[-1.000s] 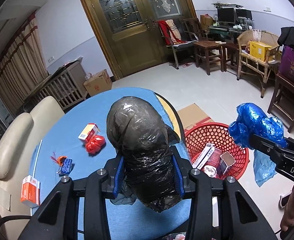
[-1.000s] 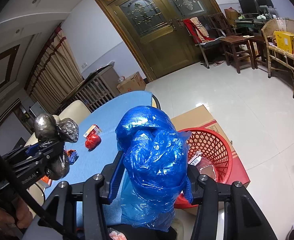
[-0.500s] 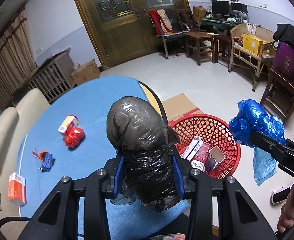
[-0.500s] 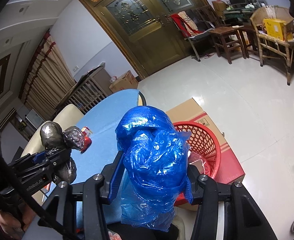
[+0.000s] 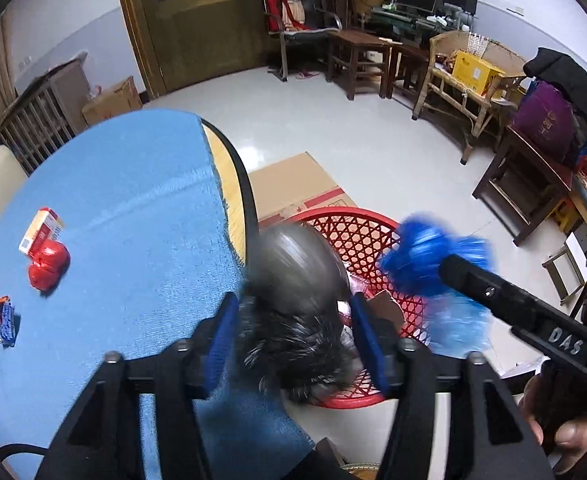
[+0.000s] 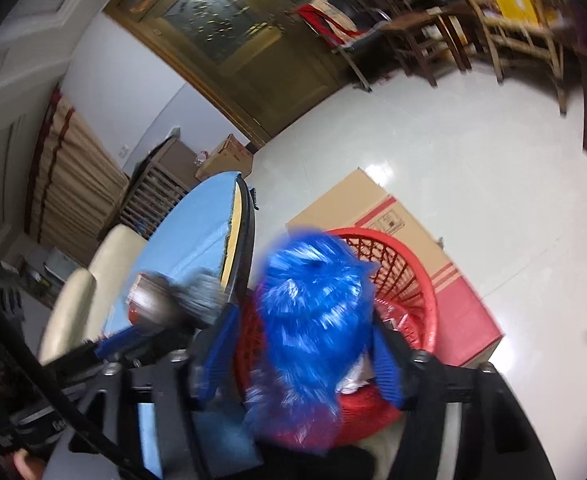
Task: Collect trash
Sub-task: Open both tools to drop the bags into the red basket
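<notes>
left gripper (image 5: 295, 332): its two blue pads look spread apart, with a blurry black trash bag (image 5: 297, 300) between them. too blurry to tell if the pads touch the bag.
right gripper (image 6: 303, 344): blue pads look wide apart around a blurry blue plastic bag (image 6: 313, 320). i cannot tell if it is squeezing the bag.
red basket (image 5: 357, 232): on the floor just beside the table edge, with small boxes inside. both bags are over it.
table (image 5: 133, 208): round, with a blue cloth on top and a dark rim next to the basket.
on the table: a red and white small box (image 5: 41, 230) touching a red crumpled wrapper (image 5: 48, 269), and a small blue wrapper (image 5: 5, 322) near the left edge.
in the way: a flat cardboard box (image 5: 293, 186) lies under and behind the basket.
open room: shiny white floor (image 5: 333, 128) stretches out to the wooden chairs (image 5: 357, 52) and the big brown door (image 5: 213, 20).
</notes>
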### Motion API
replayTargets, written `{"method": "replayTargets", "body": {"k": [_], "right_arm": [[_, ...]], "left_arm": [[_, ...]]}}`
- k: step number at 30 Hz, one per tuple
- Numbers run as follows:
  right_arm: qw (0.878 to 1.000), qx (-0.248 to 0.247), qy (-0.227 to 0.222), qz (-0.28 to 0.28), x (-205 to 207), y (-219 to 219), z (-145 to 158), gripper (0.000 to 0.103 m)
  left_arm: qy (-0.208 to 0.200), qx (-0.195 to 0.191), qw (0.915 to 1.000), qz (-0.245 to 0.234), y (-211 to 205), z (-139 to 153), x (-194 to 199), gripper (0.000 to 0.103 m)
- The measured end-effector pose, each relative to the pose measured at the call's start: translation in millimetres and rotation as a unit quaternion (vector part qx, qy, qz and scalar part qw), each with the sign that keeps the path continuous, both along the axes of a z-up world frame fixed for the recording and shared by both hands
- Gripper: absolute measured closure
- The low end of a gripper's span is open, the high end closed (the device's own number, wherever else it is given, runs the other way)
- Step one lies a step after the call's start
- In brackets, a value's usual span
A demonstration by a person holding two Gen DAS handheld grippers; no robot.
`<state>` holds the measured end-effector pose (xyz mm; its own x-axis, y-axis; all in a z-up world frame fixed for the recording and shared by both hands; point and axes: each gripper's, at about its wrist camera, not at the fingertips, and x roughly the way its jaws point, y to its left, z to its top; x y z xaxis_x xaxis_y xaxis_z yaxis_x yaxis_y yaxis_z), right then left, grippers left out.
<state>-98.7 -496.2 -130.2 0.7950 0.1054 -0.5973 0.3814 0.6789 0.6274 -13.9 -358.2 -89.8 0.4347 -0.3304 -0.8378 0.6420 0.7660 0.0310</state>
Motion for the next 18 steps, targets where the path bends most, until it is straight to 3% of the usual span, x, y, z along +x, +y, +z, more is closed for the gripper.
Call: {"method": "replayTargets", "body": {"k": [4,10,18], "right_arm": [[1.000,0.027,-0.001,-0.004,6,-7,-9,0.031],[1.000,0.003,-0.004,0.011,3,10,3,0.031],[0.999,-0.010,-0.011,0.041,9,46,28,0.031]], "left_arm": [[0.004,-0.003,0.9999,0.012,9,-2,6,0.039],[0.000,-0.011,0.9994,0.032,45,5,1,0.039],[-0.046,-0.019,0.9963,0.069,106,31,-18,0.035]]}}
